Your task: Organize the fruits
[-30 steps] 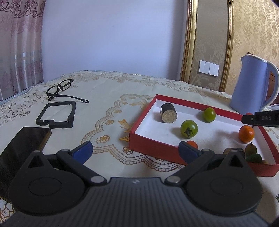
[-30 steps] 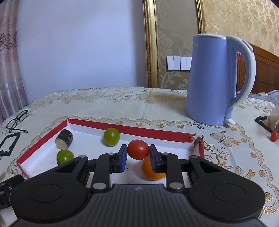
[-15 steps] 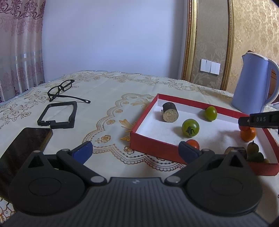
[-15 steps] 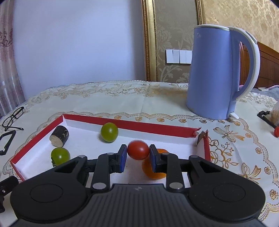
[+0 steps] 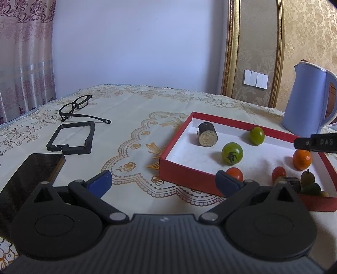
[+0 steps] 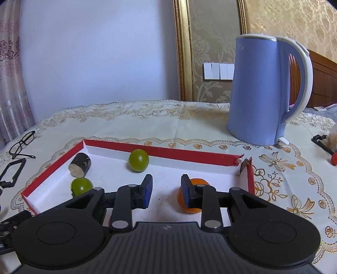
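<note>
Here the right gripper point(image 6: 165, 190) stands open and empty over the shallow red-walled cardboard box point(image 6: 160, 150), bare white floor between its near pads; the left gripper point(image 5: 162, 182) gapes wide over open bench point(image 5: 130, 118) left of the box's near-left corner.

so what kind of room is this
Probably a home room, maybe a dining area or bedroom: an embroidered tablecloth, a blue electric kettle, a patterned curtain and gold damask wallpaper.

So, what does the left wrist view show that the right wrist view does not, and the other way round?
Only left wrist: a flat dark phone, two small red tomatoes and small pear-shaped fruits.
Only right wrist: the box's torn far corner and a small red ball.
Both: the shallow red cardboard box, brown cut cylinder, two round green fruits, orange mandarin, blue plastic kettle, black-framed glasses.
</note>
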`<state>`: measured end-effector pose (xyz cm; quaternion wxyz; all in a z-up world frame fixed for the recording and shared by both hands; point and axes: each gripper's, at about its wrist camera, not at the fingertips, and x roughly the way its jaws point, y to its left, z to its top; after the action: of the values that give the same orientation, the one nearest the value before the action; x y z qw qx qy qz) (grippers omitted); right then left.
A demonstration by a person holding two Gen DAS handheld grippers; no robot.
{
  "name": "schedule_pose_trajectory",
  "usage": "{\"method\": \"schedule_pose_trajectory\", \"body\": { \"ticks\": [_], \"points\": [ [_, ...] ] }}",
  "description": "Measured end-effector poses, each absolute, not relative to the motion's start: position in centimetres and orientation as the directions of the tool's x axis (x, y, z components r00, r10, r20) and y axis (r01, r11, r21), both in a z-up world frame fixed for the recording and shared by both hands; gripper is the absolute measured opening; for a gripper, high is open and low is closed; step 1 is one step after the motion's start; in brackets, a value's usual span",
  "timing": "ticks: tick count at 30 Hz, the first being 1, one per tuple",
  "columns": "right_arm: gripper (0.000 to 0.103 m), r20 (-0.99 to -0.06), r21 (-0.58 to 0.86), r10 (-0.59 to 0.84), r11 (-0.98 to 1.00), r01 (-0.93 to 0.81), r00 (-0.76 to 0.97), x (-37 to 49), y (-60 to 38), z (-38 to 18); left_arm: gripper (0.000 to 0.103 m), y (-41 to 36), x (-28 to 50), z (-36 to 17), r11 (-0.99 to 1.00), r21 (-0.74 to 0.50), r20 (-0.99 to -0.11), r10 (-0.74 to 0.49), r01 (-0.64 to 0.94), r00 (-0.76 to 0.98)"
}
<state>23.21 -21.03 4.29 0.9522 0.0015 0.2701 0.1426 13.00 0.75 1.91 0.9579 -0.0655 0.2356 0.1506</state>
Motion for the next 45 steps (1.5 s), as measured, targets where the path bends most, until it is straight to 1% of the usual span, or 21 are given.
{"method": "schedule_pose_trajectory", "body": {
  "ticks": [10, 11, 12, 13, 14, 15, 18, 19, 21, 23, 26, 28, 30, 36, 40, 42, 45],
  "points": [
    [0.030, -0.453, 0.064, 0.326, 0.940, -0.334, 0.830, 18.9, -21.2, 6.1, 0.103, 0.7, 13.1, 1.9, 0.943, -0.045, -0.474, 0.272, -0.331, 0.838],
    [0.033, -0.445, 0.063, 0.333, 0.938, -0.342, 0.831, 18.3, -21.3, 6.2, 0.103, 0.6, 13.0, 1.9, 0.942, -0.043, -0.473, 0.273, -0.332, 0.838],
    [0.042, -0.438, 0.061, 0.339, 0.935, -0.349, 0.833, 17.7, -21.4, 6.3, 0.103, 0.6, 13.0, 1.9, 0.942, -0.042, -0.472, 0.276, -0.333, 0.838],
    [0.047, -0.428, 0.055, 0.345, 0.933, -0.356, 0.836, 17.0, -21.6, 6.5, 0.103, 0.6, 13.0, 1.9, 0.942, -0.039, -0.470, 0.278, -0.334, 0.838],
    [0.055, -0.417, 0.048, 0.349, 0.930, -0.363, 0.839, 16.3, -21.7, 6.5, 0.103, 0.6, 13.0, 2.0, 0.942, -0.037, -0.470, 0.278, -0.334, 0.838],
    [0.060, -0.406, 0.038, 0.354, 0.928, -0.371, 0.843, 15.6, -21.8, 6.6, 0.103, 0.5, 13.0, 2.0, 0.942, -0.031, -0.471, 0.280, -0.333, 0.836],
    [0.063, -0.391, 0.007, 0.377, 0.913, -0.407, 0.840, 13.3, -22.0, 6.4, 0.103, 0.1, 13.2, 1.9, 0.947, -0.008, -0.486, 0.277, -0.321, 0.829],
    [0.065, -0.396, 0.010, 0.399, 0.903, -0.430, 0.827, 12.7, -22.1, 6.2, 0.103, -0.1, 13.1, 2.0, 0.949, -0.001, -0.482, 0.276, -0.316, 0.832],
    [0.074, -0.417, 0.021, 0.454, 0.871, -0.491, 0.787, 11.7, -22.1, 5.6, 0.103, -0.3, 13.0, 2.0, 0.951, 0.010, -0.482, 0.276, -0.310, 0.831],
    [0.077, -0.448, 0.021, 0.505, 0.831, -0.556, 0.738, 11.0, -21.9, 4.8, 0.103, -0.5, 13.1, 2.0, 0.955, 0.016, -0.486, 0.266, -0.296, 0.833],
    [0.078, -0.491, -0.024, 0.548, 0.768, -0.640, 0.677, 10.0, -21.1, 3.5, 0.103, -0.8, 13.1, 2.0, 0.956, 0.021, -0.486, 0.265, -0.292, 0.833],
    [0.078, -0.511, -0.056, 0.545, 0.750, -0.659, 0.665, 9.5, -20.5, 2.9, 0.103, -0.9, 13.3, 2.0, 0.959, 0.014, -0.493, 0.253, -0.284, 0.832],
    [0.081, -0.532, -0.078, 0.524, 0.752, -0.654, 0.665, 9.7, -20.0, 2.5, 0.103, -0.9, 13.6, 1.9, 0.961, 0.008, -0.500, 0.243, -0.276, 0.831],
    [0.087, -0.573, -0.066, 0.504, 0.758, -0.649, 0.647, 10.3, -19.7, 1.7, 0.103, -0.9, 13.9, 1.8, 0.960, 0.016, -0.508, 0.249, -0.280, 0.824],
    [0.087, -0.598, -0.066, 0.491, 0.758, -0.649, 0.634, 10.7, -19.4, 1.1, 0.103, -0.9, 14.0, 1.8, 0.960, 0.017, -0.505, 0.248, -0.279, 0.827],
    [0.092, -0.602, -0.064, 0.487, 0.760, -0.647, 0.632, 10.8, -19.3, 0.9, 0.103, -1.0, 13.9, 1.8, 0.959, 0.022, -0.500, 0.254, -0.281, 0.828],
    [0.095, -0.606, -0.052, 0.487, 0.765, -0.642, 0.629, 11.1, -19.5, 0.8, 0.103, -1.1, 13.9, 1.8, 0.960, 0.027, -0.495, 0.255, -0.278, 0.831]
  ]
}}
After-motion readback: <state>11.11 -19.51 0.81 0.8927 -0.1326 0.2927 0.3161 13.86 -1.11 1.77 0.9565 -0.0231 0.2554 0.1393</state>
